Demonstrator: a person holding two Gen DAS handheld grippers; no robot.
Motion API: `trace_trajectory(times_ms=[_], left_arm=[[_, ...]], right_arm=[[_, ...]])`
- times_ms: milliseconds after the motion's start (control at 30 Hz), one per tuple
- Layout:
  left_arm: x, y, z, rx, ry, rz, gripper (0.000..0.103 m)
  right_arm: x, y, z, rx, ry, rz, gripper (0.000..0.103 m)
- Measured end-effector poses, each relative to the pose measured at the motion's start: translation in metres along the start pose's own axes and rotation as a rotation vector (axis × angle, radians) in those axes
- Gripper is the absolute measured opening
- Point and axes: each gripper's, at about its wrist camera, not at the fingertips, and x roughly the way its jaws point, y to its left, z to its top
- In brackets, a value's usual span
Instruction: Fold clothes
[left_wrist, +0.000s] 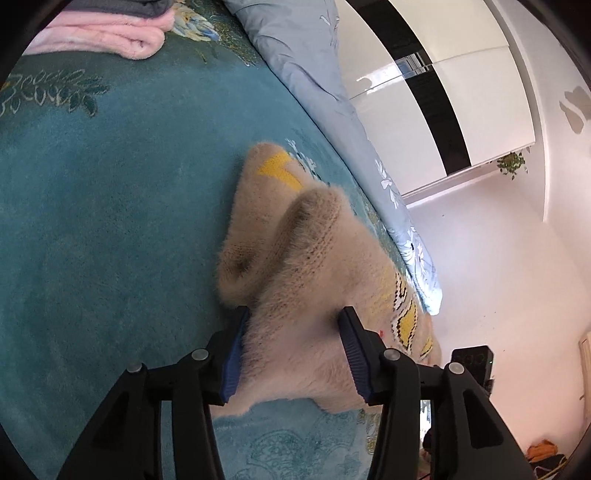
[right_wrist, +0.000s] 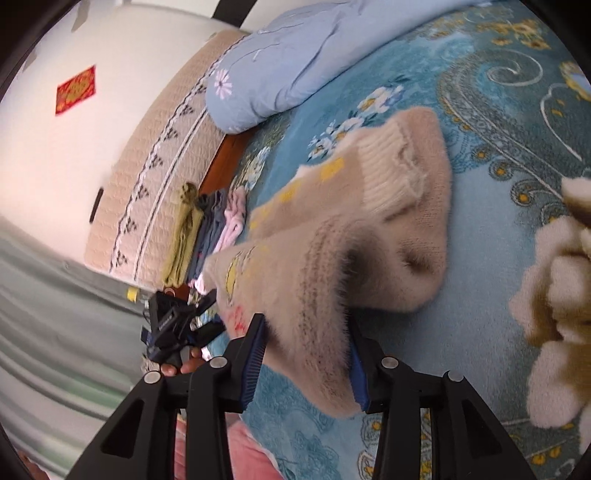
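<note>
Home bedroom here, teal flowered bedspread across the bed, pale blue quilt bunched at its edge, padded headboard, glossy white wardrobe doors, folded clothes stacked nearby

Beige sweater with yellow patches; teal floral blanket; pale-blue quilt.

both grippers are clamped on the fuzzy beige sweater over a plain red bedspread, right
Not quite. Both the left gripper and the right gripper are clamped on the fuzzy beige sweater, but the bedspread is teal with a floral pattern, not plain red. Both wrist views show this, the right one most clearly.
</note>
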Motion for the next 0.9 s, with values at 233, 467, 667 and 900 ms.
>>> trace_trajectory(times_ms=[233, 467, 667, 900], left_arm=[[-0.031, -0.026, 0.005, 0.052, -0.013, -0.111, 0.010], [-0.026, -0.002, 0.045, -0.159, -0.085, -0.230, 0.013], [-0.002, 0.037, 0.088, -0.409, -0.157, -0.255, 0.013], [0.030, 0.056, 0.108, -0.504, -0.200, -0.232, 0.018]], right_arm=[[-0.017, 0.026, -0.003, -0.067, -0.014, 0.152, 0.014], [-0.013, -0.003, 0.054, 0.150, -0.166, 0.375, 0.014], [0.031, -0.079, 0.100, 0.469, -0.245, 0.395, 0.017], [0.031, -0.101, 0.113, 0.506, -0.289, 0.431, 0.033]])
